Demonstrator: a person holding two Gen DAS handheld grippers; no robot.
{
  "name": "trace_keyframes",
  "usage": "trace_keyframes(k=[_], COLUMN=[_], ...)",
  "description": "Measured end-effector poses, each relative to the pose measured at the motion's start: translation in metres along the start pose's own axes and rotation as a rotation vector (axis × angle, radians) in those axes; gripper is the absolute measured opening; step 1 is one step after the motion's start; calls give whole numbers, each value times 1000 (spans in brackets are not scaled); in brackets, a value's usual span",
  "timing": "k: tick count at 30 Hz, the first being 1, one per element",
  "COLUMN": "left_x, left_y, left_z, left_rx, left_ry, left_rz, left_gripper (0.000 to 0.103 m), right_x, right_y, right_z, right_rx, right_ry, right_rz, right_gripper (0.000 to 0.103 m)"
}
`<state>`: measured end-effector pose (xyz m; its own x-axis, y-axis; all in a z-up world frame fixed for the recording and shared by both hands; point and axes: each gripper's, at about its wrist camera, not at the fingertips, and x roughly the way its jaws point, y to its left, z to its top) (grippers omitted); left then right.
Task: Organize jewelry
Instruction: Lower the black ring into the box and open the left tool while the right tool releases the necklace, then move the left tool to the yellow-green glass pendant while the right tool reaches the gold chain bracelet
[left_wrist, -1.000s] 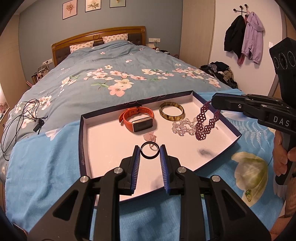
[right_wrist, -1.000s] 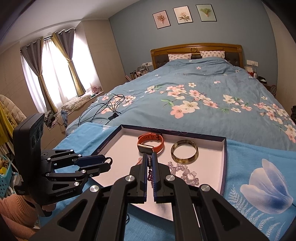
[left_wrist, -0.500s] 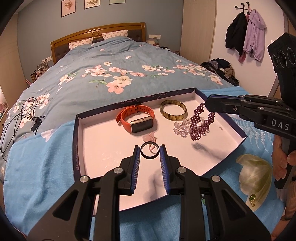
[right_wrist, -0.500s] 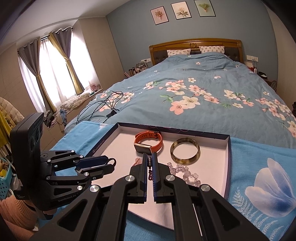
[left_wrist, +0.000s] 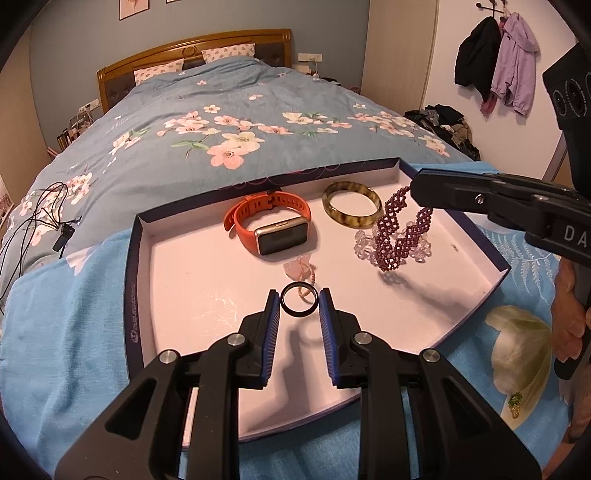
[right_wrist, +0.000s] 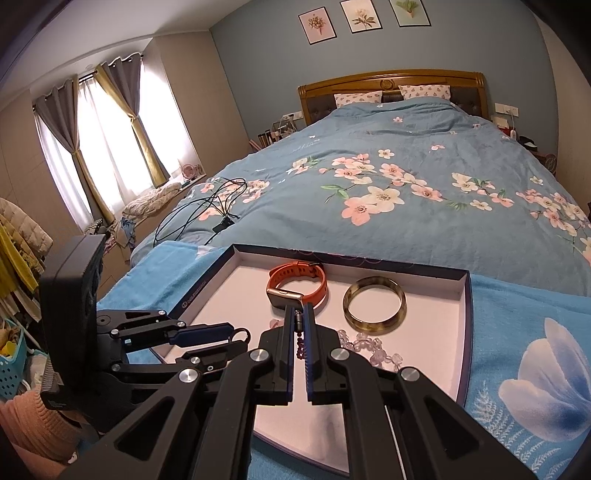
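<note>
White letters "DA" are showing on the side of the right gripper (left_wrist: 417, 192) (the rest is running off the picture's edge). Small pale print is sitting on the tray (left_wrist: 132, 325) wall, too tiny to read.

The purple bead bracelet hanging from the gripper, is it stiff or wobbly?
Probably floppy: the purple bead bracelet droops in zigzag folds from the right gripper. It likely swings when moved, and should settle in a heap on the tray.
</note>
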<state>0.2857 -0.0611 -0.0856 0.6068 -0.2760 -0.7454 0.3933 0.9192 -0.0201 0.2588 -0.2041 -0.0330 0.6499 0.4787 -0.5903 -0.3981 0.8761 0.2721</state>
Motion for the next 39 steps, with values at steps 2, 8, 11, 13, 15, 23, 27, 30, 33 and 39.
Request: trace_keyframes(k=[2,8,11,13,15,23,27,30,33,39], left_x=[4,15,22,25,29,40,42,40,32,-4], left_y=[0,1,1,1,1,0,1,1,2,5], left_z=[1,5,7,9,10,15,16,15,16,13], left_rx=[-2,-2,-2,-2,-3,-6,-14,-14,-17,-22], left_ry=[8,29,40,44,49,59,58,58,27,-53], left_rz=[-1,6,12,11,12,17,6,-2,-1,24], left_gripper=[22,22,22,22,22,22,24,28,35,44], right_x=[1,9,12,14,15,23,27,28,25,6], right_y=[0,-7,-10,-14,-18,-33,-38,-39,-39,-32], right_z=[0,0,-1,-1,-1,-4,-6,-7,-7,-7], right_rx=[4,23,35,44,55,97,110,112,112,94], right_ry=[2,14,19,21,23,45,60,65,61,27], right_rz=[2,0,-9,-19,-26,-55,-69,-73,-83,-95], right_gripper=[3,3,3,3,3,3,7,7,8,21])
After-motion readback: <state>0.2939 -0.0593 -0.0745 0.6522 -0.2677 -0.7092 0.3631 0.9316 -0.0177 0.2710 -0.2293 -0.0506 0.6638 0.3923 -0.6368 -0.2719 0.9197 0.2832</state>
